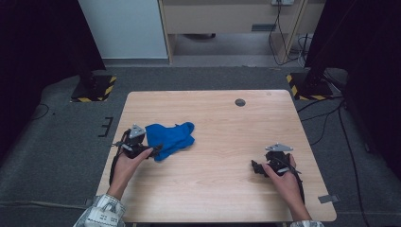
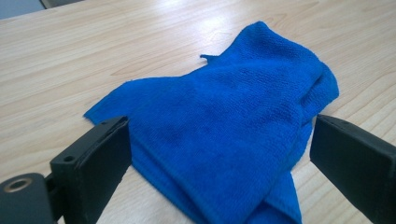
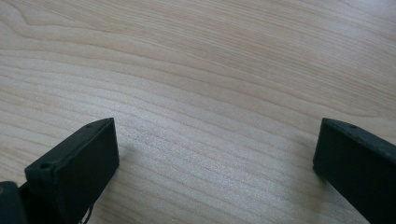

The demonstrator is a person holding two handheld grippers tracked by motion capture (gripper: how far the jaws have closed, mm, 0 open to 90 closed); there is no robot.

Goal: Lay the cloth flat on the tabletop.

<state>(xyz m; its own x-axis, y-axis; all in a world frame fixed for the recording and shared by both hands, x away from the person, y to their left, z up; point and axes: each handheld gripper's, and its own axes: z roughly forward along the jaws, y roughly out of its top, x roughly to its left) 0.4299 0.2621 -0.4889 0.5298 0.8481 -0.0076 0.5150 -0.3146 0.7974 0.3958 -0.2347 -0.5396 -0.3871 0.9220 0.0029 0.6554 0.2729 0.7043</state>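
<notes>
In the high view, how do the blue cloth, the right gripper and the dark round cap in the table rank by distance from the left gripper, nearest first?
From the left gripper:
1. Blue cloth, right at its jaws.
2. Right gripper, across the table's near side.
3. Dark round cap, near the far edge.

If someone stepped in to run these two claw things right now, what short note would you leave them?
Left claw: open, jaws either side of the near edge of the blue cloth, nothing pinched yet.
Right claw: open, holding nothing, low over bare wood on the table's right side.
The cloth lies crumpled on the table's left half.
Done: left claw lined up on the cloth.
Left: probably close on it and handle the cloth, likely with the right claw's help.
</notes>
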